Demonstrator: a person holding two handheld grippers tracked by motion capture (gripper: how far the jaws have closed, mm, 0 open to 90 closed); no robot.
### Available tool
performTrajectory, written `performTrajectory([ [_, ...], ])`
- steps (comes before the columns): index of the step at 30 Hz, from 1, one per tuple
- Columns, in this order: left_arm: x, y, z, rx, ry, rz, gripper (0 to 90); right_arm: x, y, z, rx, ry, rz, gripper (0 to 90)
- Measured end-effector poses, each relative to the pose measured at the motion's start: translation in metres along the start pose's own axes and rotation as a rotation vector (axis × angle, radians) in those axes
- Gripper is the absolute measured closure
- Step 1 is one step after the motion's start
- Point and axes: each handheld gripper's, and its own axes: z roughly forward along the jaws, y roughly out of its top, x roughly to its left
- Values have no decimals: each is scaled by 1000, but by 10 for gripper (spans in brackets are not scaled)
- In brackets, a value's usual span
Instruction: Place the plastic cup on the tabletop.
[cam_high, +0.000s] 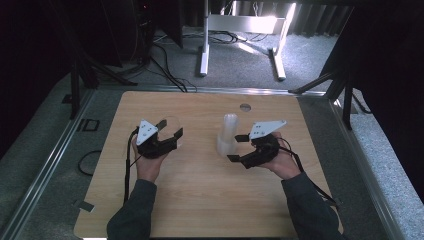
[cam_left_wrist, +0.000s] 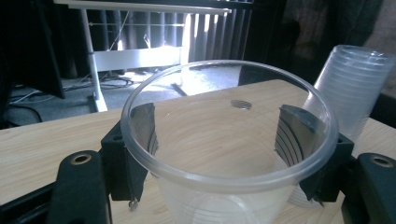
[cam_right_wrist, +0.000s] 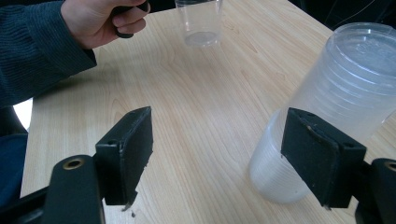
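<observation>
Currently a clear cup (cam_left_wrist: 229, 154) is being clamped by the left gripper (cam_left_wrist: 224, 140); the right gripper (cam_right_wrist: 224, 154) is being held wide open beside the cup stack (cam_right_wrist: 336, 107) on the table (cam_high: 200, 190).

Both forearms wear dark blue-grey ribbed knit sleeves (cam_high: 135, 210). Each black plastic left claw (cam_high: 169, 127) and right claw (cam_high: 236, 148) carries a pale grey three-cornered plate, brass-ringed screw holes (cam_left_wrist: 81, 159), and a trailing black cable (cam_high: 128, 170).

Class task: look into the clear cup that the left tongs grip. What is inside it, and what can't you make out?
The clear cup between the left tongs holds nothing visible; wood table shows through its wall. Its bottom lies below the picture's edge, so that stays unseen.
</observation>
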Motion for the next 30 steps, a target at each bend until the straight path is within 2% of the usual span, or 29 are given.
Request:
performTrajectory([
  [10, 7, -8, 2, 10, 36, -15, 297, 0, 0, 0, 0, 0, -3, 248],
  [20, 11, -12, 4, 20, 81, -9, 298, 1, 0, 1, 1, 4, -3, 248],
  [30, 16, -17, 7, 26, 105, -26, 298, 0, 0, 1, 2, 4, -7, 248],
])
